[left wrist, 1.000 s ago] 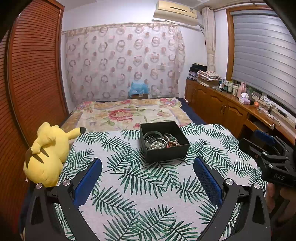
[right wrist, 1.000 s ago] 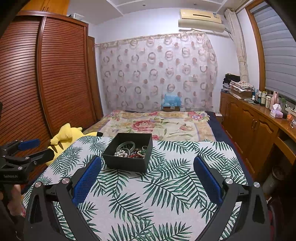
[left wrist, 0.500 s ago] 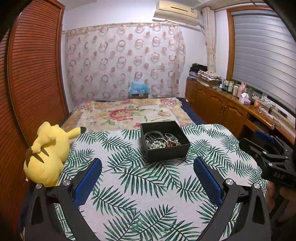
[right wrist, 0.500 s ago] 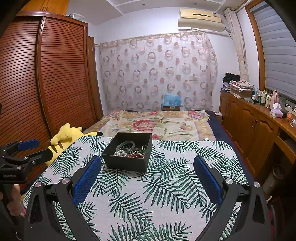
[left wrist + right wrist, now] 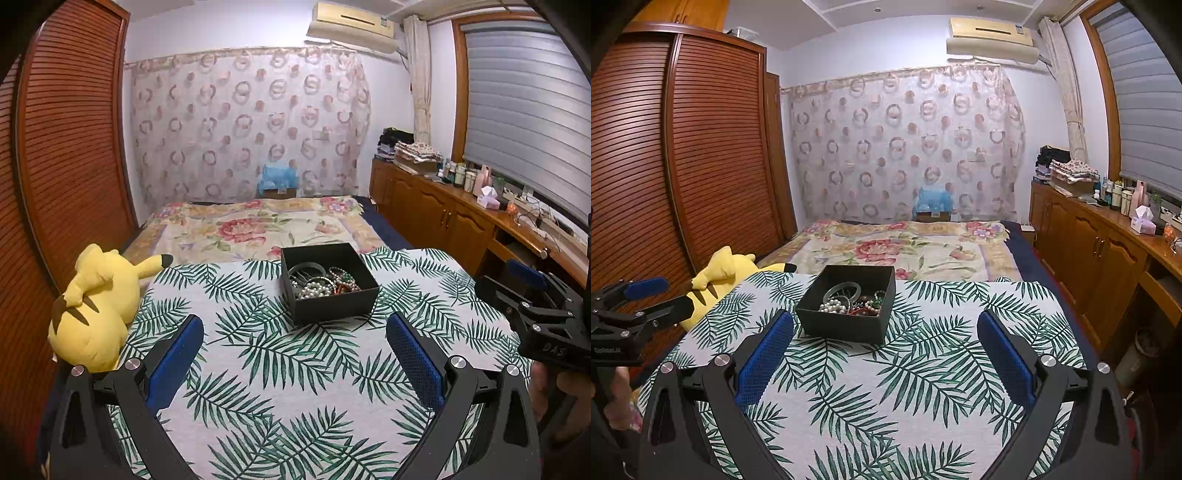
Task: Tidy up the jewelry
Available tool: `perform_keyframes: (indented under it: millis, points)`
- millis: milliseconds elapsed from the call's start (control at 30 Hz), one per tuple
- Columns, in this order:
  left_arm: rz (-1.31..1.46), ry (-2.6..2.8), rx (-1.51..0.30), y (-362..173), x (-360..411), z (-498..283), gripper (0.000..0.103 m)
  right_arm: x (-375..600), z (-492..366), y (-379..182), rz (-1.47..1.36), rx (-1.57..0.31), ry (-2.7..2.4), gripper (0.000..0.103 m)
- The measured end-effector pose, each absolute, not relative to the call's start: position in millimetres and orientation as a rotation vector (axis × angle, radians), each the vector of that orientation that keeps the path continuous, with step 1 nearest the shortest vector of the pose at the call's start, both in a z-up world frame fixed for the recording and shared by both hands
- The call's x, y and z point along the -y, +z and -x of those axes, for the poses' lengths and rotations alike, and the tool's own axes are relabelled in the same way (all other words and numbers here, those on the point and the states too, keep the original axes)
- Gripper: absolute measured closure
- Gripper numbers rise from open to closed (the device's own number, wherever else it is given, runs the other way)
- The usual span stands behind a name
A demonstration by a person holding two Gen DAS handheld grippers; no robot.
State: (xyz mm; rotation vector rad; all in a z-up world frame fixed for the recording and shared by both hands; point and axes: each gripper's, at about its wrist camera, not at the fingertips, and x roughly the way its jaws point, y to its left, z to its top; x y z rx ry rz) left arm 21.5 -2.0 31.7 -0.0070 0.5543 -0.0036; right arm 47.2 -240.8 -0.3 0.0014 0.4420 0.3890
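A black open box [image 5: 334, 304] stands on the palm-leaf cloth [image 5: 280, 373], also in the right wrist view [image 5: 842, 325]. It holds a tangle of jewelry [image 5: 321, 282]: a pearl bracelet [image 5: 833, 305], a pale bangle [image 5: 844, 288], red and green beads. My left gripper [image 5: 293, 356] is open and empty, short of the box. My right gripper [image 5: 884, 354] is open and empty, the box ahead to the left. Each gripper shows at the edge of the other's view [image 5: 535, 314] [image 5: 631, 306].
A yellow plush toy [image 5: 92, 306] lies at the cloth's left edge. A bed with a floral blanket [image 5: 255, 229] lies behind. A wooden wardrobe [image 5: 683, 155] stands left, a wooden counter with bottles [image 5: 472, 206] right.
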Motion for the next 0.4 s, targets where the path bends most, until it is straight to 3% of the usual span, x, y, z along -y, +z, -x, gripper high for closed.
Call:
perform_keyframes:
  millis: [400]
  points:
    - [0.007,-0.004,-0.554,31.2,0.9,-21.3,0.007,241.0,-47.1,-0.4,-0.001,-0.441,0.389,0.003]
